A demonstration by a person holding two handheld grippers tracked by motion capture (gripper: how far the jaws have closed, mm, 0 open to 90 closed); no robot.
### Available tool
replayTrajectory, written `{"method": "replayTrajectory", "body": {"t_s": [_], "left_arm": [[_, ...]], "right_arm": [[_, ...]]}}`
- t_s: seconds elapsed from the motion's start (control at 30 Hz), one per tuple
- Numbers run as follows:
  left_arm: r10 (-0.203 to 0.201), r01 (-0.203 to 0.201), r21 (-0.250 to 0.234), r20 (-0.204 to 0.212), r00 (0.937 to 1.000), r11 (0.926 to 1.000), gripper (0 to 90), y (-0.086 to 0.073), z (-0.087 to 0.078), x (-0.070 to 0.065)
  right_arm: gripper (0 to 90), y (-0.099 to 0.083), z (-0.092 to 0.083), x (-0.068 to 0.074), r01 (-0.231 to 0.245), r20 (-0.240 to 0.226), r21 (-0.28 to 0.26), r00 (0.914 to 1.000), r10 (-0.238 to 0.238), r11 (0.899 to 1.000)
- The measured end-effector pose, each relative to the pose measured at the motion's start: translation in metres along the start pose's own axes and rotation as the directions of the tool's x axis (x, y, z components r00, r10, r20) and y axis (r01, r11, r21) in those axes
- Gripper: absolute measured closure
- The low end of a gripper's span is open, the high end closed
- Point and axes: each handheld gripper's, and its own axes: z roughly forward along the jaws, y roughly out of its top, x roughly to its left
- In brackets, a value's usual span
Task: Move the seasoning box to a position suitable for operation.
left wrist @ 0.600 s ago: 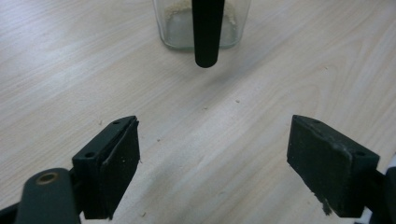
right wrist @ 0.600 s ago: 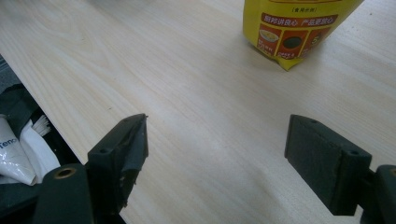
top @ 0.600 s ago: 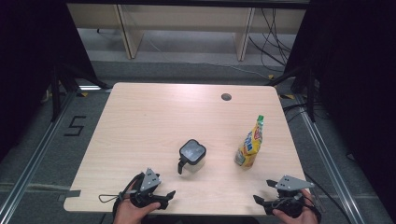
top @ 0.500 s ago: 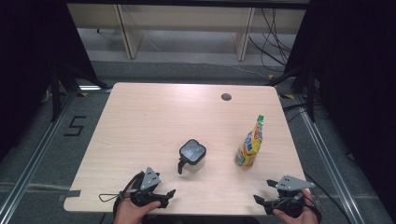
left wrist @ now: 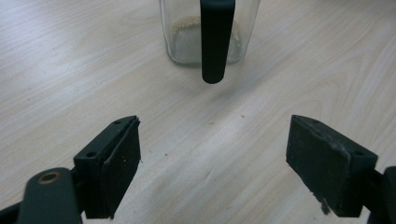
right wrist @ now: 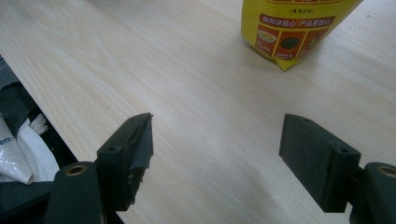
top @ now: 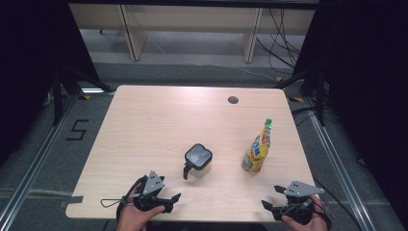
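A clear glass jug (top: 198, 157) with a black handle stands upright near the middle of the wooden table (top: 159, 120). Its handle (left wrist: 216, 37) points straight at my left gripper (top: 169, 201), which rests open at the front edge with nothing between its jaws. A yellow spouted pouch (top: 258, 148) with a green cap stands upright to the jug's right. The pouch's base (right wrist: 292, 30) lies ahead of my right gripper (top: 272, 198), also open and empty at the front right edge. In the gripper views, the left gripper (left wrist: 215, 168) and right gripper (right wrist: 217, 163) hover over bare wood.
A round cable hole (top: 233, 100) sits near the table's far edge. Beyond the table are wooden shelf legs and loose cables on the floor. A "5" mark (top: 77, 130) lies on the floor at the left. Metal rails run along both sides.
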Motion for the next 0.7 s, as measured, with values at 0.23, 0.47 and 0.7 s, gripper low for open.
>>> {"method": "replayTrajectory", "body": {"t_s": [0.23,0.47,0.7], "left_arm": [[0.017,-0.017,-0.018,0.006,0.9998,0.9997,28.9,0.003,0.004,-0.001],[0.039,-0.039,-0.016,0.005,0.9992,0.9991,29.3,0.008,0.007,0.0],[0.026,-0.026,-0.029,-0.008,0.9996,0.9993,31.0,0.015,0.016,-0.004]], "right_arm": [[24.4,0.0,0.0,-0.003,0.02,0.014,-0.005,0.9997,-0.019,1.0],[23.6,0.0,0.0,-0.003,0.01,0.019,-0.003,0.9998,-0.009,1.0],[21.7,-0.001,0.0,-0.002,-0.024,0.026,0.007,0.9994,0.024,1.0]]}}
